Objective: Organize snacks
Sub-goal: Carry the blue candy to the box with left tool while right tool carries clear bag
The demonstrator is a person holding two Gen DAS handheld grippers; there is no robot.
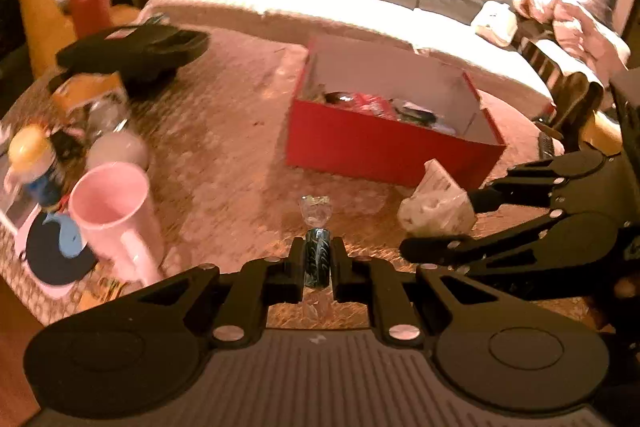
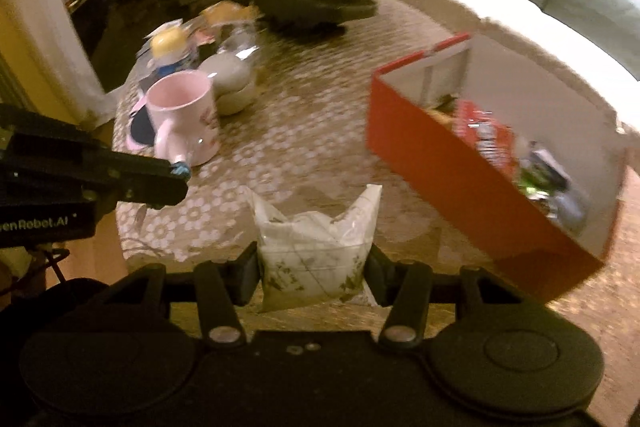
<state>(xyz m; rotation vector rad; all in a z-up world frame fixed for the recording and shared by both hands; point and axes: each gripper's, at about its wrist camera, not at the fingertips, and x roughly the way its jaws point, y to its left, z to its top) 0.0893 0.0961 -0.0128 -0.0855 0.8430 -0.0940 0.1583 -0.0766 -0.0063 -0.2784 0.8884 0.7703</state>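
- Far left on the table (image 1: 224, 163) stands a pink mug (image 1: 116, 215) on a dark coaster with a blue whale; I judge it no part of the snack job, so I would keep my arms clear of it.
- My left tongs (image 1: 318, 263) are clamped about as tight as they go on a small twist-wrapped sweet (image 1: 318, 251), dark blue-green in the middle with clear crinkled ends. It hangs above the tablecloth, not touching it.
- My right tongs (image 2: 312, 267) are partly open, pads pressed on both sides of a small clear bag (image 2: 316, 251) with pale contents and a leafy green print. The bag is off the table, upright between the fingers.
- The red box (image 1: 384, 147) sits further right and beyond both tongs, open at the top, with several wrapped snacks already inside, one of them red.
- To do this step well, I reckon each item should go over the box's near wall and be let go low inside, one hand at a time so the tongs do not knock together.
- The bag is soft, so I would keep a gentle hold.
- Writing: on the left tongs' body, seen from the right camera, I read "enRobot.AI", the start cut off. The packets' labels are too blurred to read.
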